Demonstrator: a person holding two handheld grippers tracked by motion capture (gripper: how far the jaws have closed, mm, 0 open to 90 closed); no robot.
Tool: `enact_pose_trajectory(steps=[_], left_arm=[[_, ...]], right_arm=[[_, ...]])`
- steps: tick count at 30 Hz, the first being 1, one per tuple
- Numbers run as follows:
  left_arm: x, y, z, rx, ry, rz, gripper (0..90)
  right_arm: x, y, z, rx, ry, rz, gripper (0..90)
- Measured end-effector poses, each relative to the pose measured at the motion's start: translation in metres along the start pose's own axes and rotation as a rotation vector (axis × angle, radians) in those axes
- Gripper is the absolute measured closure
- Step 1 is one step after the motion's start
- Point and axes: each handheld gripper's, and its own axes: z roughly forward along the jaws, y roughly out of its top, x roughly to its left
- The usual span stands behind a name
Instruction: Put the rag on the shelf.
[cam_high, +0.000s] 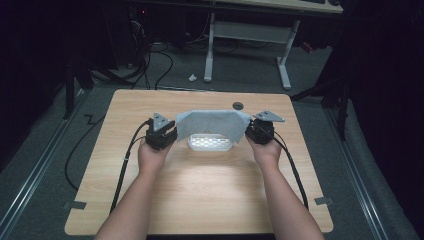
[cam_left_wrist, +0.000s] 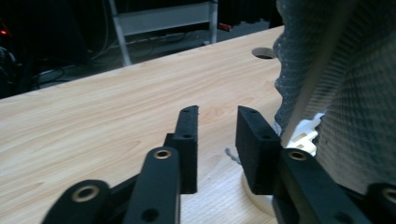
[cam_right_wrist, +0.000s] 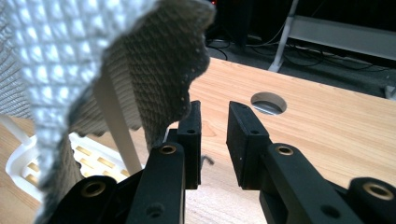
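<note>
A grey mesh cloth (cam_high: 212, 122) hangs draped over a white slotted basket (cam_high: 210, 143) near the far middle of a wooden table (cam_high: 200, 200). The left gripper (cam_left_wrist: 215, 140) sits just left of the cloth, the right gripper (cam_right_wrist: 212, 140) just right; both have jaws apart, holding nothing (the cloth edges hang beside them). Close each gripper squarely on an edge before lifting.

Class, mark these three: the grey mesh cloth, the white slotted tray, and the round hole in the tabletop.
grey mesh cloth (cam_high: 212, 122): high view, middle of its raised span.
white slotted tray (cam_high: 210, 143): high view, its lit perforated floor.
round hole (cam_right_wrist: 268, 102): right gripper view, its opening.
</note>
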Motion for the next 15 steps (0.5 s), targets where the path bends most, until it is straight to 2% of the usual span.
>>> enact_pose_trajectory(steps=[10, 15], left_arm=[[0.011, 0.003, -0.012, 0.000, 0.032, -0.014, 59.6], [0.018, 0.002, -0.020, -0.001, 0.044, -0.023, 58.9]], right_arm=[[-0.010, 0.004, -0.011, -0.004, -0.032, -0.016, 69.2], [-0.015, 0.004, -0.018, -0.009, -0.047, -0.019, 67.3]])
